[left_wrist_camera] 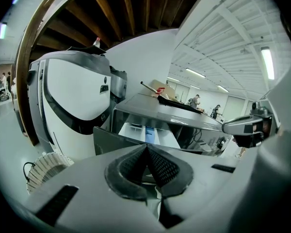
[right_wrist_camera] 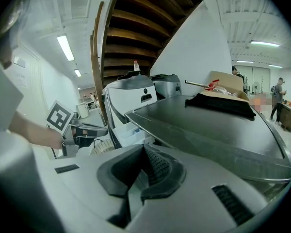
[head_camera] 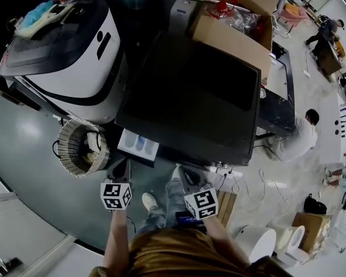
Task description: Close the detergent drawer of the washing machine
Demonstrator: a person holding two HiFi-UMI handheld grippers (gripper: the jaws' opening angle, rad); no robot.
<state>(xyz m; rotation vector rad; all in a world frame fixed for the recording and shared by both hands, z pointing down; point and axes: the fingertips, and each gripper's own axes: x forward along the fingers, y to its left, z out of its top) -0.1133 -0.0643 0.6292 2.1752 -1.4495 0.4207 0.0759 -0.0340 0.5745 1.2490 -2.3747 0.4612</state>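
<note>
the left gripper (left_wrist_camera: 146, 147) has its two ribbed pads pressed together with nothing between them. the right gripper (right_wrist_camera: 143, 148) is the same: jaws together, empty. both hang low in front of the person, side by side and apart from everything.

just ahead of the left gripper, not touching it, the detergent drawer (left_wrist_camera: 146, 132) stands pulled out from the upper left corner of the dark washing machine (head_camera: 190, 97), its white tray open to the ceiling and its dark front panel (left_wrist_camera: 109, 141) facing the jaws.

as a judgement, the drawer is light, stiff plastic on a slide. it needs a push, not a grip. the panel looks smooth, so the shut pads are best set flat against its middle. a push near one end may skew the tray in its slot. the machine behind it looks heavy enough to stay put.

counted:
- one drawer. its tray shows a blue insert and pale compartments on either side, but i cannot tell how many.
- one dark washing machine, with one cardboard box (head_camera: 236, 23) on its far edge.
- one white appliance (head_camera: 75, 62) just to its left.
- one round ribbed basket (head_camera: 81, 148) on the floor below that.
- two grippers, the left one nearer the drawer.
</note>
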